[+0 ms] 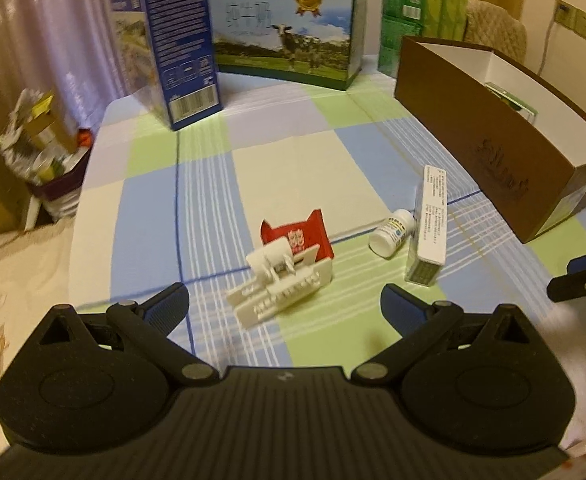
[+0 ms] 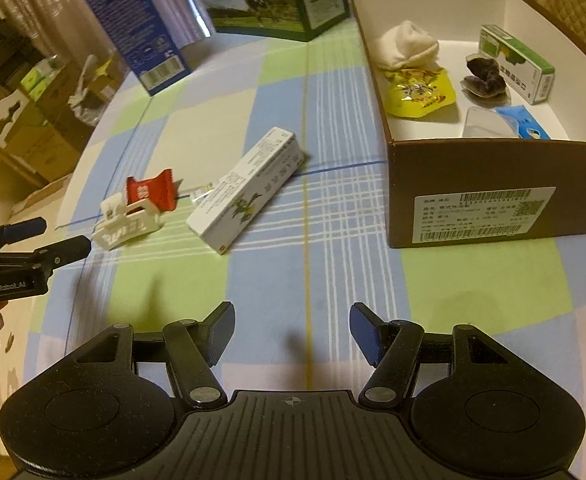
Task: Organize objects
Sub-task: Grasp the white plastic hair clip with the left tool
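**Both grippers held open above the checked cloth**

The left gripper (image 1: 285, 308) was held wide open and empty, just short of the white clip (image 1: 281, 280). The right gripper (image 2: 291, 332), likewise spread and empty, was kept near the brown box (image 2: 493, 196). "GenRobot.AI" was read on the left gripper.

Two matte black handheld grippers. On the left gripper (image 1: 285, 304): ribbed base plate, twin rounded housings with circular recesses, triangular cut-outs, silver pivot screws, blue ribbed fingertips (image 1: 167, 308). Same build on the right gripper (image 2: 292, 334), plus a small crosshair mark on the base. Seen from the right wrist, white "GenRobot.AI" lettering along the left gripper's side.
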The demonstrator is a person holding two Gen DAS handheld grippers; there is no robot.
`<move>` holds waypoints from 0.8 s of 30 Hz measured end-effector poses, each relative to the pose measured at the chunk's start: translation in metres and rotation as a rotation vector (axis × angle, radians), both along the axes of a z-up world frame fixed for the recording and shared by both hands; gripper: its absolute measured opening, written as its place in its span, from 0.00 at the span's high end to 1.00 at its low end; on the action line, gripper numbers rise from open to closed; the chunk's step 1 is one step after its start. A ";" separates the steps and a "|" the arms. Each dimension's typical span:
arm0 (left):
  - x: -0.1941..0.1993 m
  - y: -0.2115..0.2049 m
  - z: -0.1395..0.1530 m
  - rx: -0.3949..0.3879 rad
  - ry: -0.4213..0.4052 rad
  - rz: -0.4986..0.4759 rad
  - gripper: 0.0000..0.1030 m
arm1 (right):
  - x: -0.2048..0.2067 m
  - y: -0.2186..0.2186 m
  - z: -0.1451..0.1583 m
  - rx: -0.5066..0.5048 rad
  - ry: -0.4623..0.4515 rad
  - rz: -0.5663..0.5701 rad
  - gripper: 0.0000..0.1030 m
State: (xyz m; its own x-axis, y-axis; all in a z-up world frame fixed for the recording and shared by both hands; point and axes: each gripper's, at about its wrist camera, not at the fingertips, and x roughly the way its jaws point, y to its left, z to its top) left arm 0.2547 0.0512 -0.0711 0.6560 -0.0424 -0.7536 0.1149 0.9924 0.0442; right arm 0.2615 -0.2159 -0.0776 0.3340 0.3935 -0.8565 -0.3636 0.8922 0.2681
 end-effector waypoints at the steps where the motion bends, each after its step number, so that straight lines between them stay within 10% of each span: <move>1: 0.004 0.001 -0.002 0.002 0.002 -0.013 0.02 | 0.001 0.001 -0.001 -0.003 0.003 -0.005 0.41; 16: 0.053 0.011 -0.031 -0.004 0.055 -0.147 0.09 | 0.015 0.012 -0.012 -0.048 0.039 -0.034 0.41; 24: 0.056 0.007 -0.038 -0.053 0.100 -0.168 0.37 | 0.018 0.024 -0.015 -0.055 0.048 -0.002 0.41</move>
